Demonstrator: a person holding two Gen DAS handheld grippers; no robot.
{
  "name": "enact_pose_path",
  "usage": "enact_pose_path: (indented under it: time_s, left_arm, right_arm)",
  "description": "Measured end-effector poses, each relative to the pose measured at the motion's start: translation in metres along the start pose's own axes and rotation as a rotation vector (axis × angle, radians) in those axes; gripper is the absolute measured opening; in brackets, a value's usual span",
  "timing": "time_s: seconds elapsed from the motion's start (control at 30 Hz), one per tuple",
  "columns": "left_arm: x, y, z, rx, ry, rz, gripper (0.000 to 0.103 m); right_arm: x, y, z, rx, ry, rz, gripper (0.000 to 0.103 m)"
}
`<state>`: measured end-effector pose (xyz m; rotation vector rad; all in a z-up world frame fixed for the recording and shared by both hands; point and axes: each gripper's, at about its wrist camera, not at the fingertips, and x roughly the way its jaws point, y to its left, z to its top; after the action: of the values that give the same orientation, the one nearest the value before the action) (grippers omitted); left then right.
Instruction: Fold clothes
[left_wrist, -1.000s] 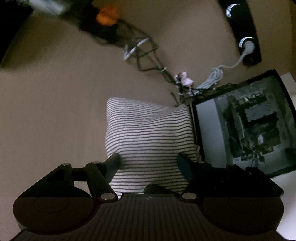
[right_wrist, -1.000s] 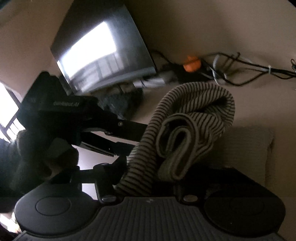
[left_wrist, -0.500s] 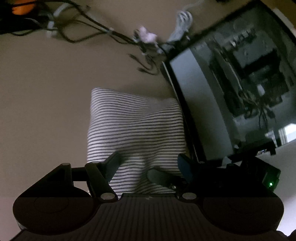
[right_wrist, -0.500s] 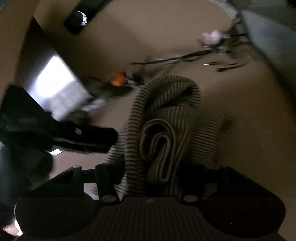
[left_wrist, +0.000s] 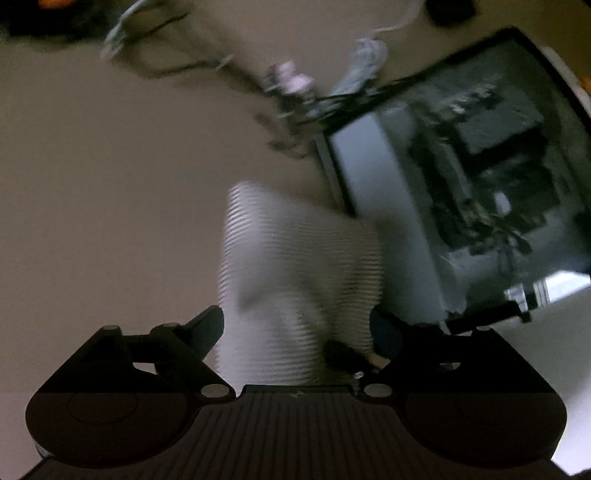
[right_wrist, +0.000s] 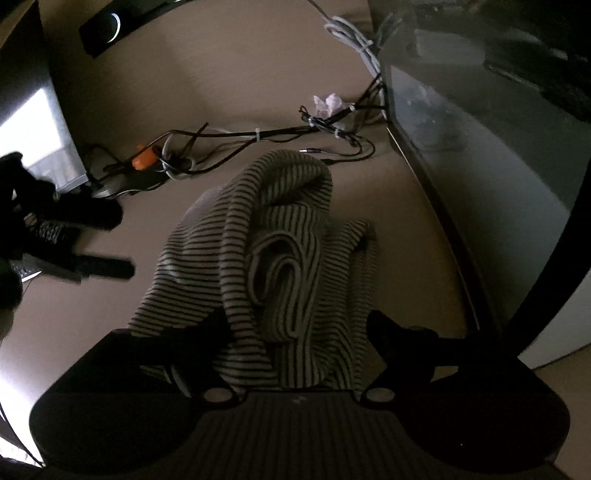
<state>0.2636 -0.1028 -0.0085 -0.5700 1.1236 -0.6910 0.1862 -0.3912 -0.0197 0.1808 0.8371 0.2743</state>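
A striped garment (left_wrist: 295, 266), white with thin dark stripes, lies on the tan table, blurred in the left wrist view. My left gripper (left_wrist: 297, 328) is open, its jaws spread either side of the cloth's near edge. In the right wrist view the same striped garment (right_wrist: 266, 258) is bunched and folded over itself between the spread jaws of my right gripper (right_wrist: 295, 328), which is open. The left gripper (right_wrist: 74, 236) shows dark at the left of that view.
A glass-sided computer case (left_wrist: 461, 177) stands right of the garment, also in the right wrist view (right_wrist: 480, 166). Cables (right_wrist: 258, 133) and an orange plug (right_wrist: 146, 158) lie behind the cloth. A black speaker bar (right_wrist: 107, 29) is at the back.
Both views have swung. The right gripper has lowered the bunched garment toward the table and its jaws have spread. The left gripper stays open over the cloth's near edge.
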Motion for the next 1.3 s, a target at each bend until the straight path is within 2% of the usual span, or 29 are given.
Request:
enact_pose_path:
  time_s: [0.07, 0.1, 0.17, 0.27, 0.4, 0.5, 0.6, 0.67, 0.77, 0.83, 0.93, 1.03, 1.1, 1.3]
  left_arm:
    - [-0.009, 0.01, 0.0, -0.021, -0.021, 0.024, 0.089]
    - [-0.014, 0.014, 0.0, -0.031, -0.031, 0.037, 0.087]
    - [-0.023, 0.024, 0.0, -0.052, -0.051, 0.061, 0.086]
    - [-0.037, 0.038, -0.001, -0.083, -0.082, 0.098, 0.088]
    - [-0.056, 0.057, -0.001, -0.125, -0.123, 0.147, 0.091]
    - [-0.077, 0.067, 0.001, -0.144, -0.189, 0.18, 0.09]
    - [-0.083, 0.064, 0.0, -0.108, -0.215, 0.208, 0.09]
    - [-0.066, 0.052, -0.004, -0.036, -0.173, 0.305, 0.09]
    - [-0.048, 0.04, -0.013, 0.094, -0.133, 0.435, 0.092]
    - [-0.039, 0.032, -0.015, 0.126, -0.127, 0.457, 0.093]
    - [-0.039, 0.026, -0.018, 0.155, -0.132, 0.478, 0.093]
    - [-0.041, 0.022, -0.022, 0.171, -0.136, 0.48, 0.094]
    - [-0.04, 0.018, -0.023, 0.189, -0.142, 0.495, 0.094]
    - [-0.043, 0.009, -0.026, 0.236, -0.147, 0.515, 0.093]
  right_arm:
    - [0.011, -0.005, -0.002, 0.04, 0.018, 0.032, 0.083]
    - [0.018, -0.007, -0.003, 0.055, 0.025, 0.042, 0.09]
    - [0.031, -0.005, -0.001, 0.059, 0.029, 0.06, 0.094]
    - [0.052, 0.014, 0.011, 0.051, 0.021, 0.12, 0.093]
    - [0.081, 0.06, 0.024, 0.037, 0.038, 0.234, 0.091]
    - [0.079, 0.08, 0.034, 0.02, 0.034, 0.269, 0.091]
    - [0.05, 0.083, 0.048, -0.021, -0.057, 0.228, 0.092]
    - [0.034, 0.091, 0.061, -0.08, -0.14, 0.161, 0.094]
    - [0.042, 0.113, 0.083, -0.181, -0.184, 0.112, 0.101]
    - [0.062, 0.13, 0.089, -0.25, -0.149, 0.101, 0.103]
    - [0.093, 0.139, 0.087, -0.336, -0.062, -0.027, 0.103]
    - [0.102, 0.117, 0.076, -0.298, -0.033, -0.087, 0.103]
    - [0.1, 0.106, 0.071, -0.234, -0.026, -0.087, 0.103]
    - [0.083, 0.11, 0.061, -0.268, -0.082, -0.12, 0.103]
